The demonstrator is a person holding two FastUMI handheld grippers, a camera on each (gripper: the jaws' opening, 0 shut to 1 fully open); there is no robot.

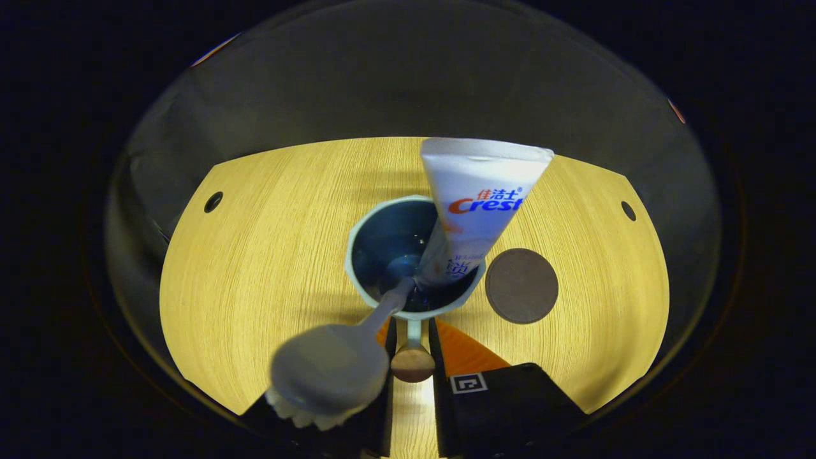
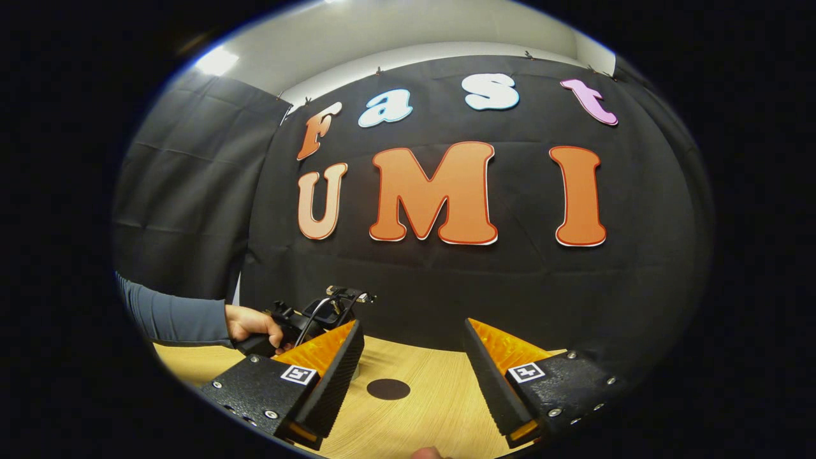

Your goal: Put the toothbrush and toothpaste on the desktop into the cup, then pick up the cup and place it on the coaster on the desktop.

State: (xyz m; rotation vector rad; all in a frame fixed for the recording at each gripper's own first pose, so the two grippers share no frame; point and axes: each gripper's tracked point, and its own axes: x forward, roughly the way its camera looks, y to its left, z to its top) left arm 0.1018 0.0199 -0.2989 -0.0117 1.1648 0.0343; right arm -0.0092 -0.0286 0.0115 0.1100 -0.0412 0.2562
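Toothbrush point(image 1: 331, 370) and toothpaste point(image 1: 475, 210) both stand in cup point(image 1: 411, 255) on desktop point(image 1: 268, 255), coaster point(image 1: 521, 285) just right of it. Left gripper point(image 1: 412, 344) pinches cup's handle point(image 1: 413, 360), fingers narrow. Right gripper point(image 2: 414, 376) hangs wide apart, holding nothing, above desktop.

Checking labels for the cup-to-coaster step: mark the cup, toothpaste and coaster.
cup point(image 1: 376, 245): left gripper view, inner wall left of the tube.
toothpaste point(image 1: 481, 185): left gripper view, flat upper end of the tube.
coaster point(image 1: 521, 285): left gripper view, middle of the dark disc.
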